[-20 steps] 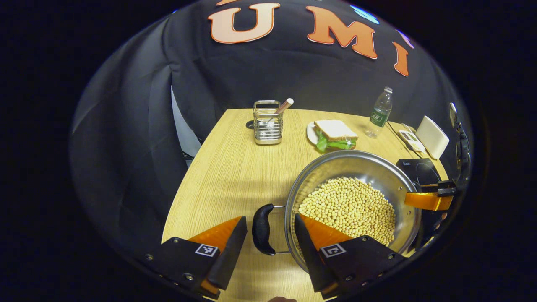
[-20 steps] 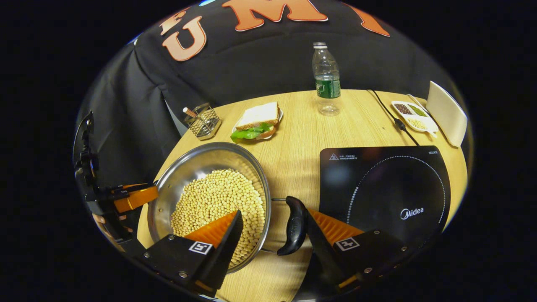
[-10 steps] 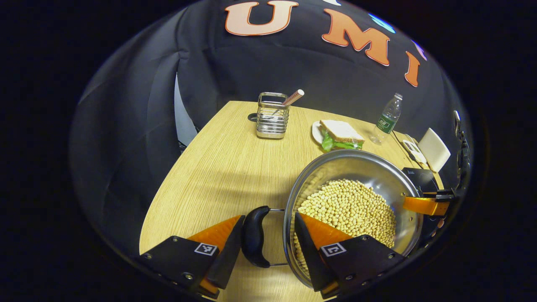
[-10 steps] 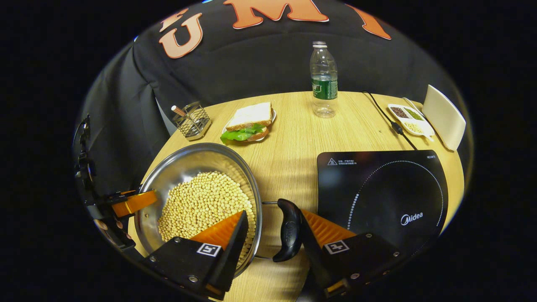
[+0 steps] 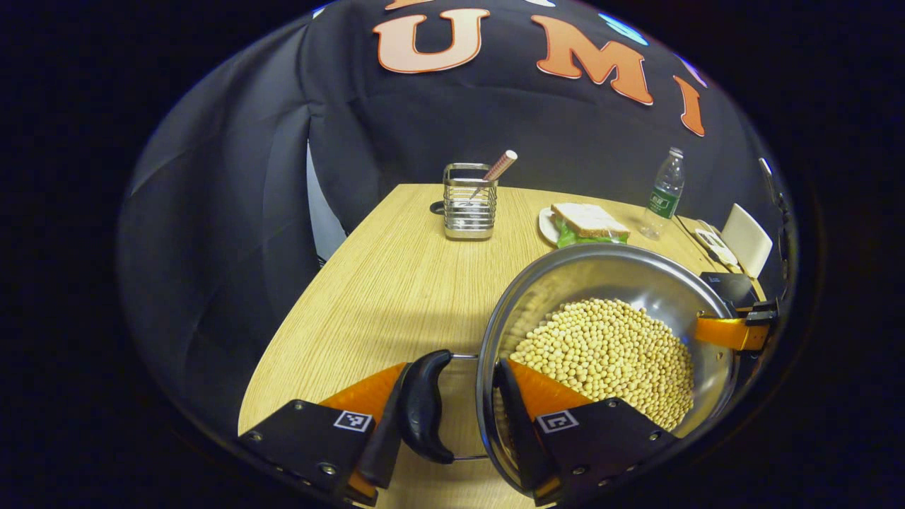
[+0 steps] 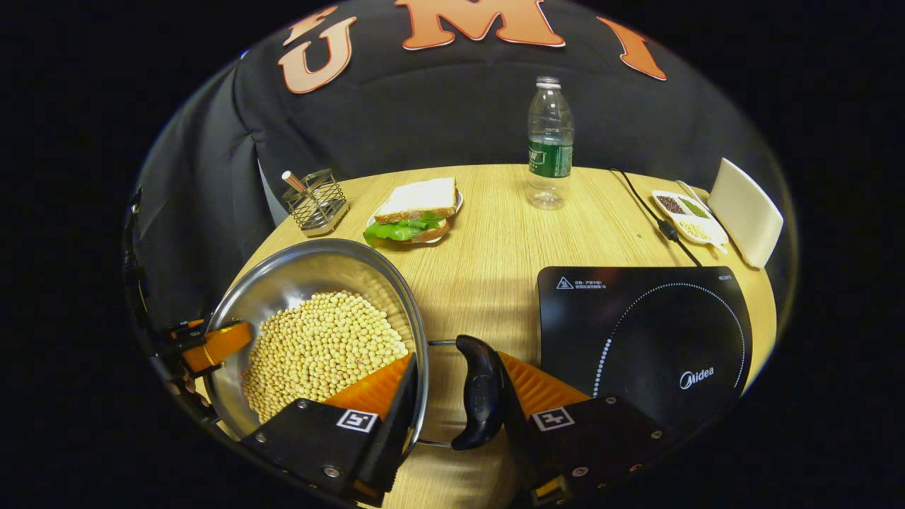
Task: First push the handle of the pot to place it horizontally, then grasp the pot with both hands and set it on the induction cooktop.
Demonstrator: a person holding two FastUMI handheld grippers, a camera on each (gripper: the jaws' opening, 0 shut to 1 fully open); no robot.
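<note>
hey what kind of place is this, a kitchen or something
Probably a mock kitchen set up in a recording booth, not a real one. A pot of beans, an induction cooktop and a sandwich sit on a wooden table, with black cloth hung behind it.

Close opposing views, shared pot

We see our left gripper closed over the rim of the pot, one finger inside on the soybeans and one outside against its black handle. Across the pot, the other gripper grips the opposite rim. Behind the pot stand a wire holder, a sandwich and a bottle.
</note>
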